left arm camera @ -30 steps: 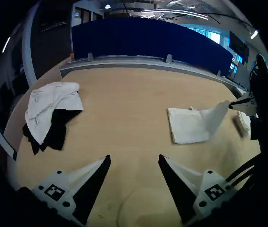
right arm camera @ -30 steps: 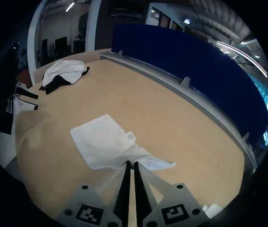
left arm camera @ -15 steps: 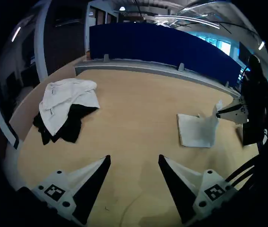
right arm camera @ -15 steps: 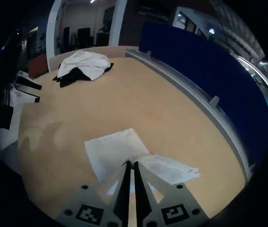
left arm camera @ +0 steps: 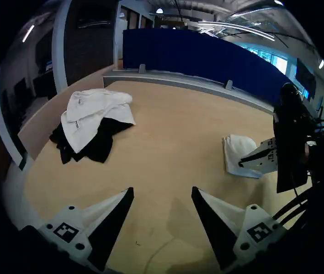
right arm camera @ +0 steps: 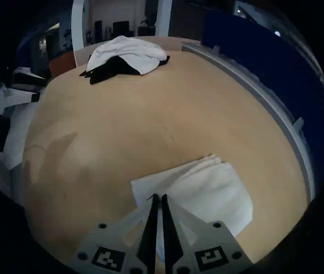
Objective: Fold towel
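Observation:
A white towel (right arm camera: 207, 192) lies folded over on the light wooden table (right arm camera: 130, 123), just in front of my right gripper (right arm camera: 158, 198). Its fingers are shut on the towel's near edge, low over the tabletop. In the left gripper view the same towel (left arm camera: 236, 153) shows as a small rounded bundle at the right, with the right gripper (left arm camera: 245, 161) on its near side. My left gripper (left arm camera: 162, 196) is open with nothing between its fingers, hovering over bare table well away from the towel.
A heap of white and black cloth (left arm camera: 93, 123) lies at the table's far left corner, also the heap (right arm camera: 120, 57). A blue partition (left arm camera: 198, 50) runs along the table's far edge. A person in dark clothing (left arm camera: 292, 137) stands at the right.
The right gripper has carried the lifted towel end over and down onto the rest of the towel, which now lies doubled. The left gripper has drawn back, still open.

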Motion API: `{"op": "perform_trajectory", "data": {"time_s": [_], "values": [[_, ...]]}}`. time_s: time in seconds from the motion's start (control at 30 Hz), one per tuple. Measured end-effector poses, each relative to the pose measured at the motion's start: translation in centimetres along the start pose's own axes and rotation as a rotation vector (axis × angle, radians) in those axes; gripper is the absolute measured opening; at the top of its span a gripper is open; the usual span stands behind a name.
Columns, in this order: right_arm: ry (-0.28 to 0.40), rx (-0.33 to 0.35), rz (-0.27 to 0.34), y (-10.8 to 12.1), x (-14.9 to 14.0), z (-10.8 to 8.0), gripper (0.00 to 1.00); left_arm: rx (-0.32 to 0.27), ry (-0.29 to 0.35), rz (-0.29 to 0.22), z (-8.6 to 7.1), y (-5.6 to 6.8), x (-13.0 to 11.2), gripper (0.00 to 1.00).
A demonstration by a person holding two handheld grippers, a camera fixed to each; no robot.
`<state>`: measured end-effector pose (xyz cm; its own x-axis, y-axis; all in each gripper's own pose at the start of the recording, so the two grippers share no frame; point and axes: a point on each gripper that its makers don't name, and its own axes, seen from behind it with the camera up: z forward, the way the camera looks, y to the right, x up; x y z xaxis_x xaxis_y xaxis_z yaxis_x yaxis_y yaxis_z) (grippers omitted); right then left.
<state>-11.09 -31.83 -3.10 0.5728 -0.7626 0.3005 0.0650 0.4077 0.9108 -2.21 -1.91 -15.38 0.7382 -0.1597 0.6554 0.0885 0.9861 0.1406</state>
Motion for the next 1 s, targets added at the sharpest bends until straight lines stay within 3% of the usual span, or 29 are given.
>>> {"op": "perform_trajectory", "data": {"time_s": [0.2, 0.27, 0.4, 0.53, 1.0], "values": [[-0.002, -0.008, -0.012, 0.1, 0.0, -0.1, 0.12, -0.004, 0.000, -0.007, 0.0, -0.1, -0.1, 0.94], [0.002, -0.014, -0.008, 0.3, 0.1, -0.2, 0.22, -0.004, 0.001, -0.003, 0.0, -0.1, 0.0, 0.94], [0.015, -0.015, 0.002, 0.5, 0.2, -0.4, 0.65, -0.004, 0.002, 0.003, 0.1, -0.2, 0.1, 0.94], [0.026, -0.017, 0.013, 0.6, 0.5, -1.0, 0.78, -0.003, 0.004, 0.002, 0.0, -0.4, 0.2, 0.94], [0.029, -0.049, 0.047, 1.1, -0.6, -2.2, 0.79, -0.004, 0.009, -0.001, -0.4, -0.5, 0.5, 0.94]]}}
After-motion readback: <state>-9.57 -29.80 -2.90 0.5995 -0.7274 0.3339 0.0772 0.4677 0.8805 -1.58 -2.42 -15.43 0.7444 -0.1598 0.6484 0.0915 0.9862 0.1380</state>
